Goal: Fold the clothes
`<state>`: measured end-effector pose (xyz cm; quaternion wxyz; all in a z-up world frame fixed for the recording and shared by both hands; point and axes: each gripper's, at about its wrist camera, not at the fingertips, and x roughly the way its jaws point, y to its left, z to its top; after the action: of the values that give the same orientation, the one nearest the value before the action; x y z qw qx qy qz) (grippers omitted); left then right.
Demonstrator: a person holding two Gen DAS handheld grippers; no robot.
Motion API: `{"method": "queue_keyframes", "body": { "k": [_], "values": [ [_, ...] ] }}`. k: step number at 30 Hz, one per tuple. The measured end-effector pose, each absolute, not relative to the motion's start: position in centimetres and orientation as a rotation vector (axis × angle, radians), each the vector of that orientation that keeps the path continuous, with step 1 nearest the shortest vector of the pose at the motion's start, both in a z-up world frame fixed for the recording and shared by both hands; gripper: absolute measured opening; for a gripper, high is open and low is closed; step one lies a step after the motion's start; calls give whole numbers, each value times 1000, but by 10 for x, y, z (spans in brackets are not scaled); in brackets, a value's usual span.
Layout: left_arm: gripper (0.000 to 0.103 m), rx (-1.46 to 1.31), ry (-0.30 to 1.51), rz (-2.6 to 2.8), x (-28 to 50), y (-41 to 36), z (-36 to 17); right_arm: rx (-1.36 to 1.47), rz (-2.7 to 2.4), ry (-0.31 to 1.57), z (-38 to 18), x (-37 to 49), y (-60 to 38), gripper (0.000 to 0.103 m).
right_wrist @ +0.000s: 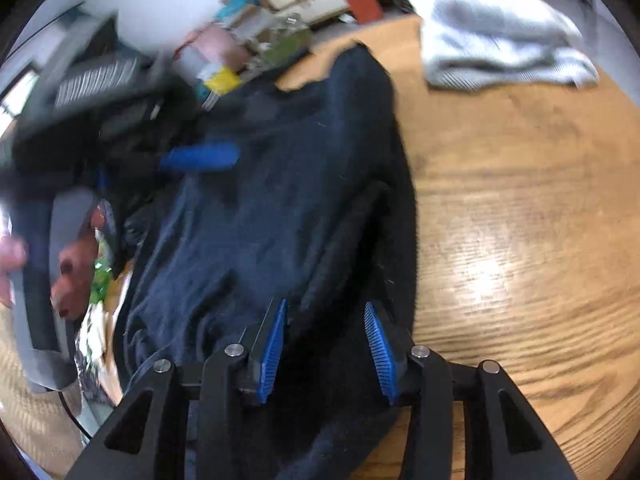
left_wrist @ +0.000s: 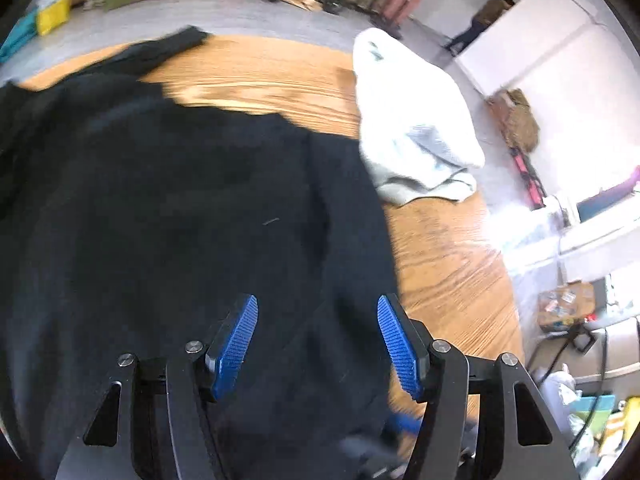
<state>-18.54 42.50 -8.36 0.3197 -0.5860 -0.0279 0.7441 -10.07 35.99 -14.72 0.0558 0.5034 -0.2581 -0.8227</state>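
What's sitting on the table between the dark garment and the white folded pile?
Nothing: in the right wrist view, only bare wooden table separates the dark garment from the white folded pile.

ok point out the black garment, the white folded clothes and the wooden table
black garment (left_wrist: pixel 180 220), left wrist view, middle of the fabric
white folded clothes (right_wrist: pixel 492 36), right wrist view, top layer
wooden table (right_wrist: pixel 520 200), right wrist view, bare top

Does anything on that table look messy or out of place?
Only the dark garment: it lies rumpled and creased, with one end hanging off the wooden table edge. The white folded garment looks tidy. Nothing looks spilled or damaged.
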Motion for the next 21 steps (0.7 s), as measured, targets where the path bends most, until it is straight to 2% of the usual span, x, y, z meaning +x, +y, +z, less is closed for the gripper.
{"method": "queue_keyframes", "body": {
  "k": [3, 4, 5, 6, 7, 9, 12, 15, 19, 21],
  "values": [
    [64, -1514, -37, 1981, -199, 444, -95, 1469, -2456, -917, -155, -101, 368, 35],
    [62, -1506, -34, 1988, -202, 448, -99, 1443, -2452, -920, -155, -101, 368, 25],
    [54, -1498, -35, 1992, -206, 452, -103, 1419, -2448, -922, -155, -100, 368, 14],
    [15, -1509, -69, 1976, -210, 452, -108, 1417, -2454, -903, -156, -101, 367, 9],
    [5, -1526, -115, 1953, -213, 452, -114, 1421, -2460, -896, -161, -101, 366, 7],
    [5, -1536, -173, 1952, -217, 451, -120, 1415, -2466, -921, -163, -98, 369, 6],
    [5, -1467, -118, 2053, -219, 448, -110, 1405, -2474, -958, -165, -94, 375, 5],
    [5, -1435, -148, 2103, -235, 444, -92, 1395, -2483, -995, -168, -90, 381, 5],
    [5, -1388, -54, 2192, -248, 448, -76, 1332, -2495, -1037, -160, -88, 388, 5],
    [5, -1431, 41, 2241, -254, 454, -90, 1325, -2486, -1013, -158, -90, 381, 5]
  ]
}}
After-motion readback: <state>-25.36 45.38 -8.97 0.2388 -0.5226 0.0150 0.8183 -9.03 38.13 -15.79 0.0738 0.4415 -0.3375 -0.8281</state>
